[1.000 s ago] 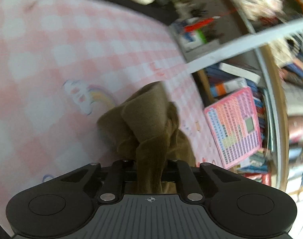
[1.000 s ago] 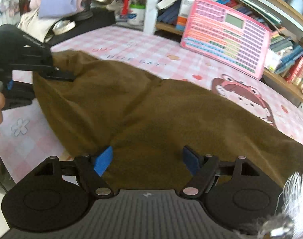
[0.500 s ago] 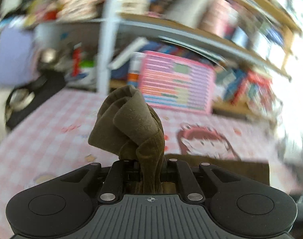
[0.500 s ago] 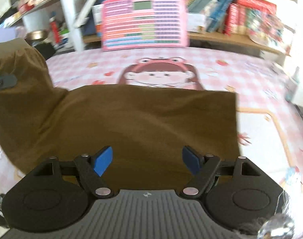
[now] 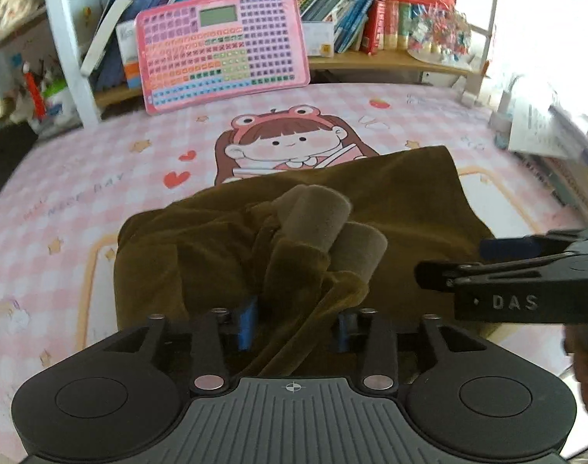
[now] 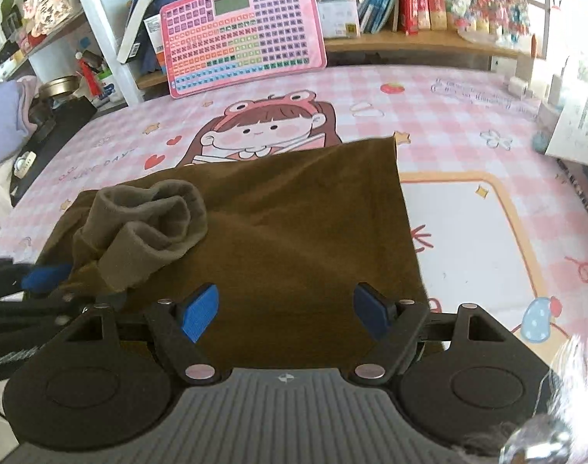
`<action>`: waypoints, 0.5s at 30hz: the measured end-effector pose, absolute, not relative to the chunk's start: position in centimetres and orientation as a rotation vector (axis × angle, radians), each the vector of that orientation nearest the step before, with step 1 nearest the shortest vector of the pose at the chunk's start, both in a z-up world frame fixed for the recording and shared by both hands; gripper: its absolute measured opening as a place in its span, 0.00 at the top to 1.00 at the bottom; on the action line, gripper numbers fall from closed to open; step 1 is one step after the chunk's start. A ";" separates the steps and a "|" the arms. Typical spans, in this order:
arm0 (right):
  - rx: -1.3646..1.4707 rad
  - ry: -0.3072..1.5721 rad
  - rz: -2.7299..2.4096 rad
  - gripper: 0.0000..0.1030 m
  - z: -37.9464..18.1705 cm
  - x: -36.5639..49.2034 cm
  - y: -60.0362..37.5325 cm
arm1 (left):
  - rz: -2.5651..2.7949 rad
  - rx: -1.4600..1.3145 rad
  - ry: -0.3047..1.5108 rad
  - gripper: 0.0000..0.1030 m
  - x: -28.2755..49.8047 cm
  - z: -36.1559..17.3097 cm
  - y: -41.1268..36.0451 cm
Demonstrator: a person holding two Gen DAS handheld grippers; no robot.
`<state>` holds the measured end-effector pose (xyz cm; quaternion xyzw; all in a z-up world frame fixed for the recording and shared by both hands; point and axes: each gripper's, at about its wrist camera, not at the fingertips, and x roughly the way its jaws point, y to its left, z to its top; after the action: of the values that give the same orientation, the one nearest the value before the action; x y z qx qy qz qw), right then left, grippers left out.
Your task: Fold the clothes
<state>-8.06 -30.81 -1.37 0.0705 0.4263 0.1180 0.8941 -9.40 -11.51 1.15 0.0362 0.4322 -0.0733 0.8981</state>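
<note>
your left gripper (image 5: pixel 294 328) sits over the near-left part of the brown garment (image 6: pixel 294 232), and its jaws are opening: the blue pads stand apart on either side of a bunched fold of cloth that rises between them, and the fabric looks loose there, not pinched. the lighter ribbed cuffs (image 5: pixel 324 228) of the garment are heaped just ahead of those pads, lying on top of the folded body. in the right wrist view the same cuffs (image 6: pixel 150 228) show as a crumpled roll at the garment's left side, with your left gripper's blue tip (image 6: pixel 46 276) touching or just beside them.

your right gripper (image 6: pixel 286 309) has its jaws spread wide, both blue pads clear of each other, hovering over the near edge of the garment with flat cloth under the gap and nothing clamped. from the left wrist view it comes in from the right edge (image 5: pixel 525 266), over the garment's right side.

the garment lies folded on the pink checked mat (image 6: pixel 467 123), covering the lower part of the cartoon girl (image 6: pixel 263 127) printed on it. a pink keyboard toy (image 6: pixel 243 34) leans against the bookshelf (image 6: pixel 409 44) behind the mat.
</note>
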 end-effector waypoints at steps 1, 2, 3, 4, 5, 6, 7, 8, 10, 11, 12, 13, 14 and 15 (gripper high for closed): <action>0.154 0.892 0.252 0.26 -1.4 -7.9 -30.8 | -0.125 0.063 0.901 0.39 -9.5 1.1 -11.1; 0.157 0.897 0.260 0.26 -1.4 -7.8 -30.6 | -0.107 0.053 0.903 0.38 -9.7 1.1 -10.8; 0.159 0.899 0.270 0.26 -1.3 -7.6 -30.4 | -0.093 0.042 0.904 0.37 -9.9 1.1 -10.6; 0.162 0.899 0.281 0.26 -1.3 -7.5 -30.2 | -0.090 0.023 0.896 0.37 -10.2 1.3 -10.4; 0.166 0.900 0.292 0.26 -1.2 -7.3 -29.9 | -0.091 0.001 0.886 0.36 -10.4 1.6 -10.2; 0.180 0.903 0.306 0.26 -1.1 -7.1 -29.7 | -0.091 -0.020 0.875 0.32 -10.7 1.8 -10.1; 0.199 0.911 0.317 0.26 -1.1 -6.9 -29.5 | -0.101 -0.045 0.863 0.31 -11.0 2.0 -9.8; 0.227 0.921 0.328 0.26 -1.1 -6.7 -29.5 | -0.115 -0.063 0.858 0.28 -11.2 2.1 -9.4; 0.335 0.964 0.369 0.26 -1.3 -6.0 -29.7 | -0.144 -0.093 0.852 0.17 -11.6 2.3 -8.7; 0.409 0.995 0.387 0.26 -1.6 -5.7 -29.9 | -0.154 -0.103 0.853 0.12 -11.8 2.3 -8.4; 0.487 1.027 0.404 0.26 -1.8 -5.3 -30.2 | -0.159 -0.107 0.859 0.12 -12.1 2.3 -8.1; 0.563 1.059 0.416 0.26 -2.2 -4.9 -30.6 | -0.161 -0.108 0.867 0.12 -12.2 2.1 -7.7; 0.617 1.083 0.426 0.26 -2.5 -4.7 -30.9 | -0.162 -0.110 0.876 0.12 -12.4 2.1 -7.3; 0.671 1.107 0.436 0.26 -2.8 -4.4 -31.2 | -0.165 -0.120 0.880 0.12 -12.7 2.1 -6.7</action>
<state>-4.40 -31.15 -2.77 0.3102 0.5113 0.2015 0.7758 -12.70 -6.73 2.14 -0.0579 0.4253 -0.0799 0.8997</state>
